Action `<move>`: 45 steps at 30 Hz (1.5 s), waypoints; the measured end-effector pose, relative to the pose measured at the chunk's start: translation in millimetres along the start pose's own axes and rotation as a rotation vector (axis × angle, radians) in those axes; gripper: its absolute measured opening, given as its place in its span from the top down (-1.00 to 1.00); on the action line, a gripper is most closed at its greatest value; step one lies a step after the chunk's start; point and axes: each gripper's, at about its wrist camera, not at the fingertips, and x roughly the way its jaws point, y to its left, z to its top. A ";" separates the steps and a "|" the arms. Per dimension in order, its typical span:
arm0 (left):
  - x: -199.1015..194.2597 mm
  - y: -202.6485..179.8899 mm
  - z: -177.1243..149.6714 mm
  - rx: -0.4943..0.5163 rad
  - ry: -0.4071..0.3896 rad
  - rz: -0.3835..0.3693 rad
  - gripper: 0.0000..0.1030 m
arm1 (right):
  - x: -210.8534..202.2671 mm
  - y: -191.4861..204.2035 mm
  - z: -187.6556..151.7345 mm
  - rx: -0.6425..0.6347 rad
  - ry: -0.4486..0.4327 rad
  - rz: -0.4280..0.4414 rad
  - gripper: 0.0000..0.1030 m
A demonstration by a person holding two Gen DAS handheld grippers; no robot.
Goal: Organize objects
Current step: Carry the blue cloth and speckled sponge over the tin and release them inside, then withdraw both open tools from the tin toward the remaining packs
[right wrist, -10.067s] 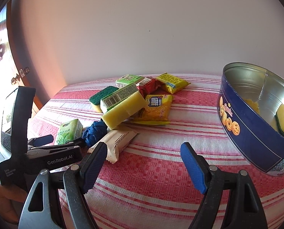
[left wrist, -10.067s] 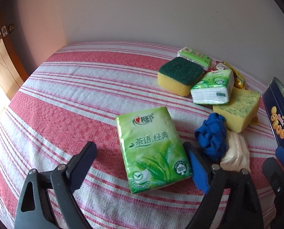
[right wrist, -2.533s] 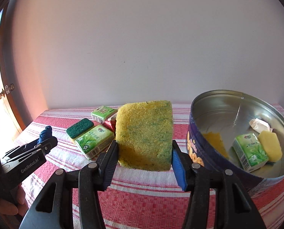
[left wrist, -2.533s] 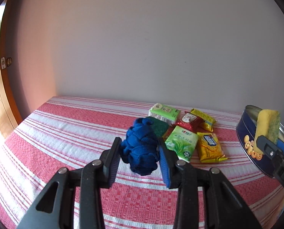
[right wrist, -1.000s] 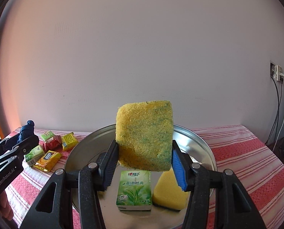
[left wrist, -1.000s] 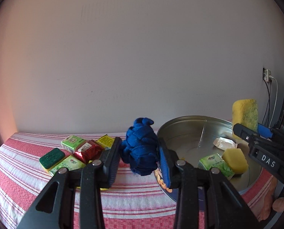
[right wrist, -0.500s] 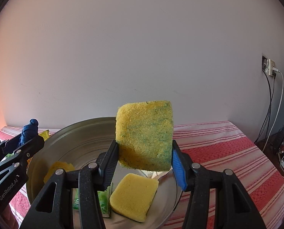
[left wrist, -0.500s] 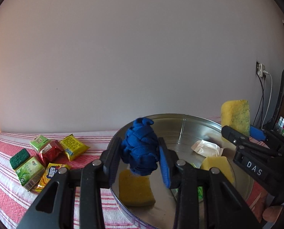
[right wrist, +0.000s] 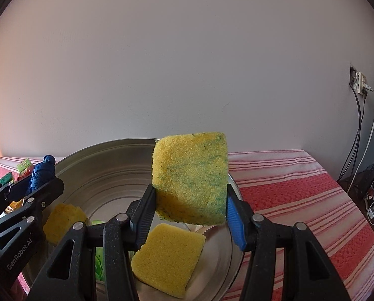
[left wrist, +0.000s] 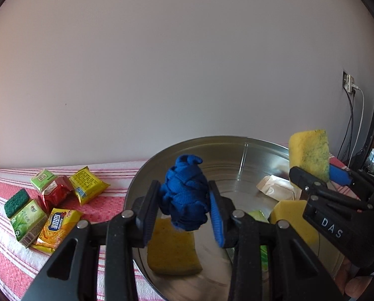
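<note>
My left gripper (left wrist: 184, 210) is shut on a knotted blue cloth (left wrist: 185, 195) and hangs over the round metal tin (left wrist: 227, 150). My right gripper (right wrist: 189, 213) is shut on a yellow sponge flecked with green (right wrist: 190, 178), also above the tin (right wrist: 106, 165). In the left wrist view the same sponge (left wrist: 308, 154) shows at the right in the other gripper. In the right wrist view the blue cloth (right wrist: 42, 173) shows at the left. Inside the tin lie two yellow sponges (left wrist: 173, 248) (right wrist: 168, 254), a green tissue pack (left wrist: 258, 217) and a pale wrapped bar (left wrist: 274, 188).
On the red-and-white striped cloth (left wrist: 11, 255) left of the tin lie a green-topped sponge (left wrist: 16, 202), a green tissue pack (left wrist: 27, 222), and several yellow, red and green snack packets (left wrist: 59, 225). A wall socket with cables (right wrist: 360, 82) is at the right.
Both grippers have moved right and slightly down over the tin, each keeping its grip. The tin's inside now fills the lower view, and the loose packets have slid toward the left edge.
</note>
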 end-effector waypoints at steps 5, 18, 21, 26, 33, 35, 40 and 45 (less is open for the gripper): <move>2.7 -2.9 -0.7 0.010 0.001 0.013 0.29 | 3.3 2.0 -1.7 -0.012 0.011 0.002 -0.07; -18.6 13.8 -1.9 -0.052 -0.123 0.071 -0.99 | -11.1 11.9 -3.3 -0.029 -0.038 -0.027 -0.63; -29.2 18.0 -0.8 -0.073 -0.157 0.065 -0.99 | -17.7 13.7 -2.0 -0.016 -0.054 -0.029 -0.73; -35.1 25.9 -4.7 -0.086 -0.176 0.101 -0.99 | -28.8 19.2 -1.6 -0.010 -0.074 -0.038 -0.73; -35.4 43.7 -10.0 -0.088 -0.161 0.166 -0.99 | -28.0 4.1 -1.8 0.021 -0.118 -0.032 -0.73; -38.8 49.2 -10.8 -0.083 -0.171 0.186 -0.99 | -28.0 2.5 -3.4 0.024 -0.130 -0.026 -0.73; -51.5 63.1 -16.4 -0.061 -0.221 0.251 -0.99 | -37.9 0.3 -6.1 0.044 -0.194 -0.021 -0.72; -56.6 74.7 -27.4 -0.049 -0.232 0.292 -0.99 | -50.6 -0.5 -10.2 0.077 -0.259 -0.037 -0.72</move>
